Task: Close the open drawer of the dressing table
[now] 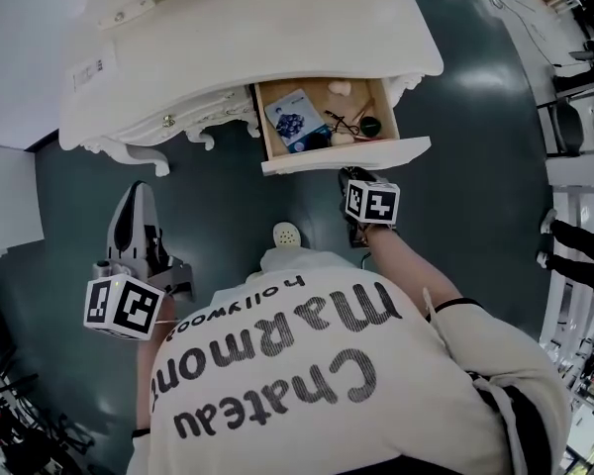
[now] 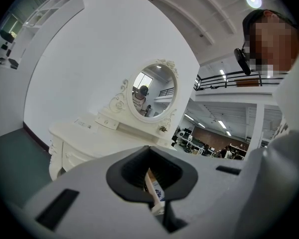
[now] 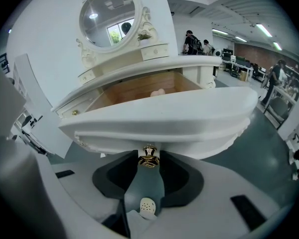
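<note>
The white dressing table (image 1: 247, 38) has its right drawer (image 1: 346, 153) pulled out, with a blue booklet (image 1: 295, 119) and small items lying in it. My right gripper (image 1: 354, 176) sits at the drawer front. In the right gripper view the gripper (image 3: 149, 159) is shut on the small gold knob (image 3: 149, 157) under the white drawer front (image 3: 159, 121). My left gripper (image 1: 136, 194) hangs at the lower left, away from the table and below its left end. Its jaw tips (image 2: 149, 147) meet with nothing held, and the table with its oval mirror (image 2: 152, 96) lies beyond.
The floor (image 1: 455, 206) is dark green. A white panel (image 1: 5, 201) stands at the left, and metal racks (image 1: 574, 156) with another person's foot (image 1: 574, 240) at the right. My own white shoe (image 1: 287, 234) is just below the drawer. People stand far off (image 3: 194, 44).
</note>
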`<state>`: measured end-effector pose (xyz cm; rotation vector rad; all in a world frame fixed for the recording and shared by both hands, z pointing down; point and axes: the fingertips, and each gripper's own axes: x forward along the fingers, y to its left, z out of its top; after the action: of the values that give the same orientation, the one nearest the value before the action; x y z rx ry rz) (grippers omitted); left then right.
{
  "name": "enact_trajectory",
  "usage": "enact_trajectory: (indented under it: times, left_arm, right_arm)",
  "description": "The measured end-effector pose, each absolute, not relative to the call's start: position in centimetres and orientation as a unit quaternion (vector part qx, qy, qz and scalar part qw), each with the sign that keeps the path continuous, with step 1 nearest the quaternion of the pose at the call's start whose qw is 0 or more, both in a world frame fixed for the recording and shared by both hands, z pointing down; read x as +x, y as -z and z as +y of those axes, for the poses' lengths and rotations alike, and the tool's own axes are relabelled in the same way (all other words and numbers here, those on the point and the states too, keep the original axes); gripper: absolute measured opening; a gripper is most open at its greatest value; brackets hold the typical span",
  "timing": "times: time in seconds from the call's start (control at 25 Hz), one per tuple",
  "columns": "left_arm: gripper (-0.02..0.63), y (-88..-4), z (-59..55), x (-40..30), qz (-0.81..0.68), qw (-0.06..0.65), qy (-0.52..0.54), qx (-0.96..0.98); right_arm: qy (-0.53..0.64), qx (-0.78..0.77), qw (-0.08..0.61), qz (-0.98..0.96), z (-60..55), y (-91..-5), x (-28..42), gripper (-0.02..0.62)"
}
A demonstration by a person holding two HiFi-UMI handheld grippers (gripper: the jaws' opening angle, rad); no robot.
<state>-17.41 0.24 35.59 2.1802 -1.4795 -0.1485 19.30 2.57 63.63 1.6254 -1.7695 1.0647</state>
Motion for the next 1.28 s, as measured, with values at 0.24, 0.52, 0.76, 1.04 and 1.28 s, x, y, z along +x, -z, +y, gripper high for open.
enact_trajectory:
  times: [0.24,0.52,0.76,1.04,1.28]
  left_arm:
    - [0.008,-35.2,-0.8,-17.0,-0.551,0.239,0.066,0.797]
    - [0.008,-34.9,-2.0,-17.1,-0.570,0.225,0.085,0.786]
    - [0.008,-35.1,-2.3,-16.6,-0.568,0.229,0.082,0.786]
    - [0.008,-36.2,-4.4,-15.7,-0.551,0.238,0.076,0.797]
    - [0.008,-35.8,-6.9,-15.2,-0.527,0.238,0.076,0.812]
  right_arm:
    - [-0.388,0.575,0.269,-0.668,1.8,-63.9,19.0,0.153]
    - [-0.372,0.547,0.284,-0.694,0.5,-63.7,18.9,0.150]
    - [-0.360,0.537,0.293,-0.704,0.2,-63.7,18.8,0.146]
    - [-0.361,0.548,0.289,-0.697,-0.3,-63.8,18.7,0.147]
    - [-0.370,0.551,0.294,-0.688,-0.6,-64.0,18.7,0.147]
